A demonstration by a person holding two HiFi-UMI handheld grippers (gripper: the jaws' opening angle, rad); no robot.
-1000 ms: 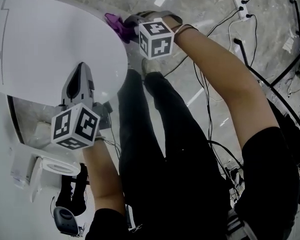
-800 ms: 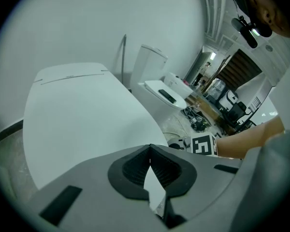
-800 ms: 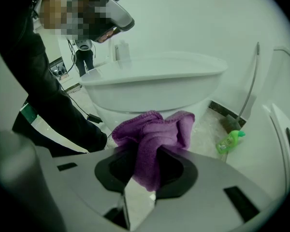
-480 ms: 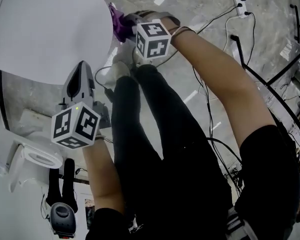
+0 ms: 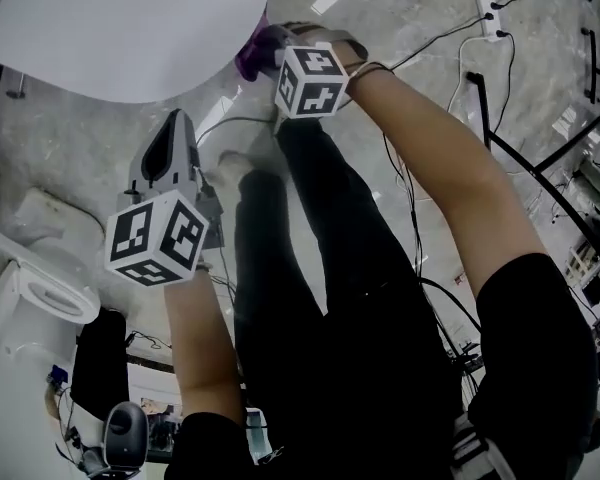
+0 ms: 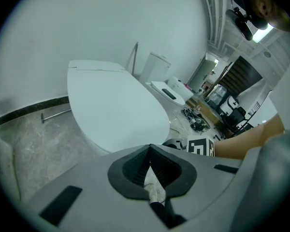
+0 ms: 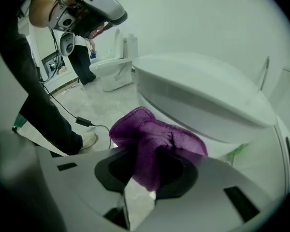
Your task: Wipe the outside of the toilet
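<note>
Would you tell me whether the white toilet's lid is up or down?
Down. The white toilet lid lies flat and closed, with no opening showing, in both gripper views.

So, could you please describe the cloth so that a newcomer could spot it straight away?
Start at the big white toilet with its lid shut, nearest the camera in the right gripper view. Just below its rim, the right gripper is shut on the cloth, which is bunched up beside the bowl. It is the only purple thing among white porcelain and grey floor.
</note>
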